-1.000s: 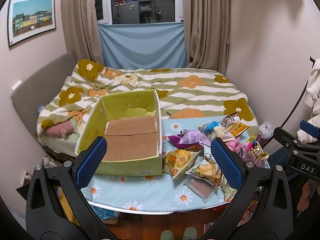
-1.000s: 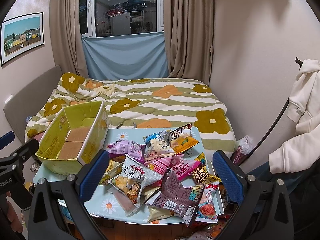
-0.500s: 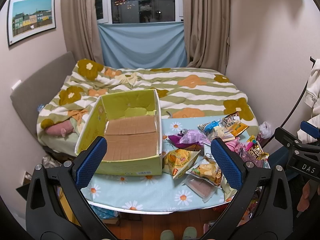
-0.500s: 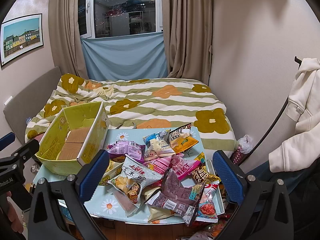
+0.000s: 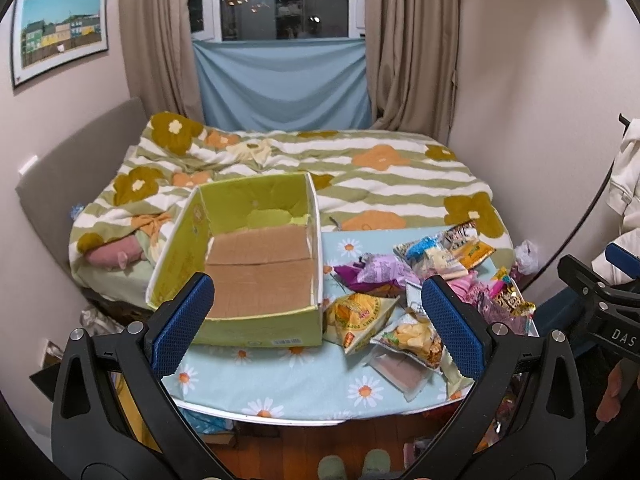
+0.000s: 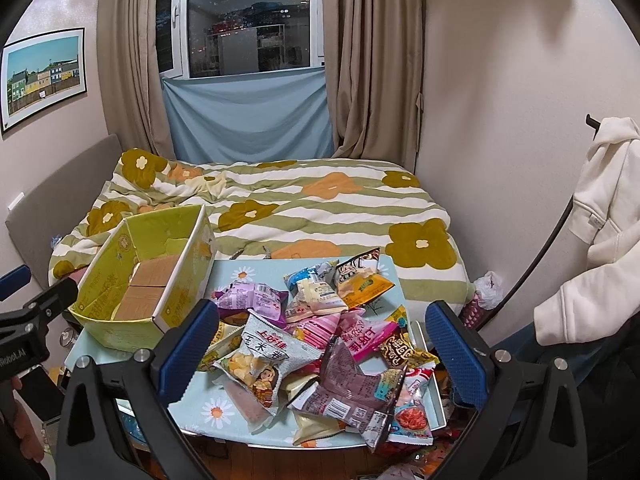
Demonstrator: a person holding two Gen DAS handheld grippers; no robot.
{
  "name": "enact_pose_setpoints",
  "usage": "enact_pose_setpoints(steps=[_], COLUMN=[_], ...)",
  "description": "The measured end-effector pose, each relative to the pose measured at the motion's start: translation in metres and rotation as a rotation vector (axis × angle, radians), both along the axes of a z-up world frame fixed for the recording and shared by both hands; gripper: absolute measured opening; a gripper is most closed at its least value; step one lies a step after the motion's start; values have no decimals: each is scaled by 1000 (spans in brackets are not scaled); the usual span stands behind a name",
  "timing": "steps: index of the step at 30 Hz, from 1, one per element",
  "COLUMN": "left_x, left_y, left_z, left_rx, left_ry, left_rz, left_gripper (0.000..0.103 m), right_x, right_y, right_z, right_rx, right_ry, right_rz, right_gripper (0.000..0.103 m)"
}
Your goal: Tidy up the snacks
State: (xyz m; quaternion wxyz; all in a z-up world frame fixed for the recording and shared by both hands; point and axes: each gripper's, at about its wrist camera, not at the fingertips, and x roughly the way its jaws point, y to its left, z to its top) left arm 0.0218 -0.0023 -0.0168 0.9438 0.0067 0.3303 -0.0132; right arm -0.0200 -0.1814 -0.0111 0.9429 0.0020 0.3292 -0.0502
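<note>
Snacks (image 6: 316, 336) heaped on the tabletop (image 5: 280, 380) right of the empty box (image 5: 256, 264), left gripper (image 5: 318, 330) and right gripper (image 6: 322, 350) both held above the tabletop's near edge, spread wide, holding nothing

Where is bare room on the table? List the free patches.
Bare cloth: the table front strip, below the green box, left of the snack pile. The box floor is bare. Crowded: the right half.
</note>
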Motion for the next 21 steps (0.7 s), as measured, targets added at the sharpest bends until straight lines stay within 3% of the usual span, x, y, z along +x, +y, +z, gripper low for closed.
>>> enact_pose_setpoints(steps=[6,11,21], left_x=[10,21,65], left_y=[-14,-51,-118], left_z=[-29,-63,-146], left_rx=[-29,-14,51], left_ry=[71,126,259], left_rz=[-101,-185,-304], left_gripper=[103,103,103], right_x=[-10,-14,11], right_y=[-22,-51,-95], right_z=[-20,-51,-127], right_rx=[3,22,118], right_ry=[58,116,240], right_rz=[-49,-61,100], right_gripper=[103,103,103])
